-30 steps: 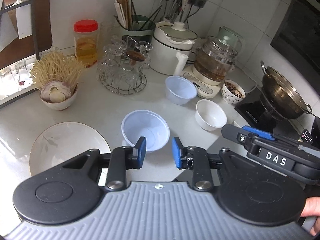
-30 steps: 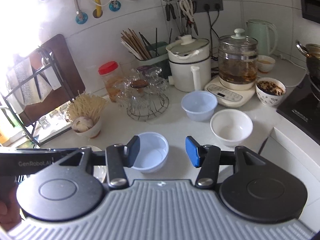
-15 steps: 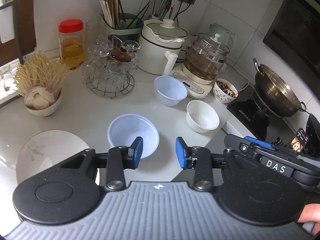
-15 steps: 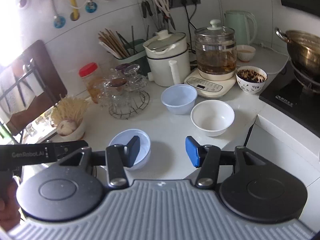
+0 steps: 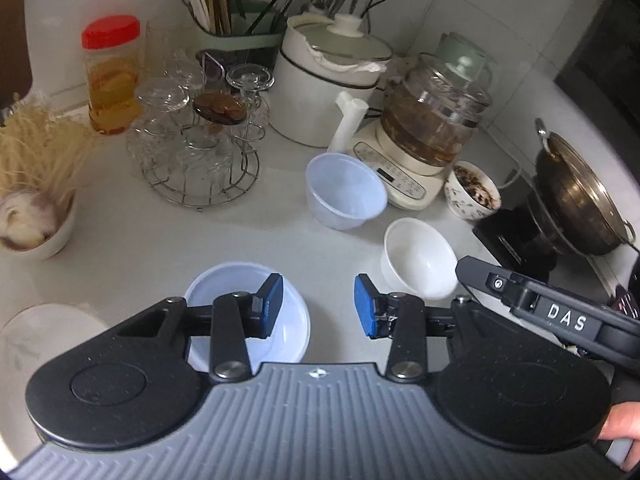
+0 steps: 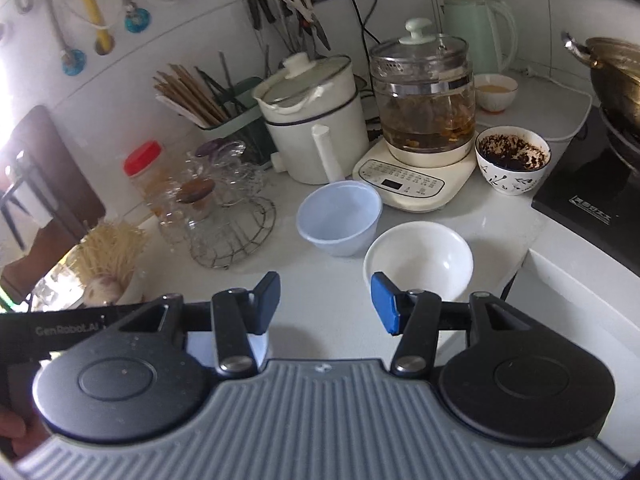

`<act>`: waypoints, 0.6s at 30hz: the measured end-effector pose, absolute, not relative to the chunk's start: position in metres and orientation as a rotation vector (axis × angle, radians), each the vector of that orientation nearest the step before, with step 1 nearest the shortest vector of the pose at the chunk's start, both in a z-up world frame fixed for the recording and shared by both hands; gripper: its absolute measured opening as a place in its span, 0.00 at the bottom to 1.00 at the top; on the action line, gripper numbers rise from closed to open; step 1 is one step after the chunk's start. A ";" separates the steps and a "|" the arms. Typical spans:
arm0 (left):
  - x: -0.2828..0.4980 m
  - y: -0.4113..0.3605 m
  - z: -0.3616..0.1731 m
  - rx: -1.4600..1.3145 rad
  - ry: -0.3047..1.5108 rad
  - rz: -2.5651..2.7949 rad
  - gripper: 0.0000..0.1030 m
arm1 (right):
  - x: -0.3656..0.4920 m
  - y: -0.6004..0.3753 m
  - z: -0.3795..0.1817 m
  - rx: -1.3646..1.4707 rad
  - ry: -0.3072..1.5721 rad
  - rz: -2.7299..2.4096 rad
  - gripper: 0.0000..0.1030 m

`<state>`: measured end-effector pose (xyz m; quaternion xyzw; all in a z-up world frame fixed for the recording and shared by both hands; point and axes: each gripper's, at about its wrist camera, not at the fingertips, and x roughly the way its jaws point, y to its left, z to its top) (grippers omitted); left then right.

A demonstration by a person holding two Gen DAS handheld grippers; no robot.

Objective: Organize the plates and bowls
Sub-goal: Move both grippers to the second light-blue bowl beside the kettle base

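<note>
Landmark: white bowl, on the desk near its front edge.
Behind it: pale blue bowl, just beside it on the rack side; glass kettle on its cream base; patterned bowl of dark bits toward the stove.
Further off: white pot, glass rack, red-lid jar, noodle bowl well away on the far side of the rack.
Near bowl: second blue bowl, well apart from the white bowl, away from the stove; plate beyond it.
Left claw: part open, holding nothing, jaws have just been widening; one finger over the near bowl, whether it touches I cannot tell.
Right claw: part open, empty; blue pad over the white bowl's near rim.
In the way: nothing between either claw and its bowl.
</note>
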<state>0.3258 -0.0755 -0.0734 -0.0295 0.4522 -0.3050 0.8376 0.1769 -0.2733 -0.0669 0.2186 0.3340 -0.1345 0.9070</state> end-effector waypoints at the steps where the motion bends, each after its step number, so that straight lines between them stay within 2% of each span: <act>1: 0.333 -0.081 -0.076 -0.073 0.963 -0.639 0.44 | 0.185 -0.281 -0.069 0.460 0.692 -0.274 0.52; 18: 0.459 -0.154 -0.129 -0.159 1.125 -0.536 0.44 | 0.299 -0.357 -0.137 0.543 0.819 -0.218 0.52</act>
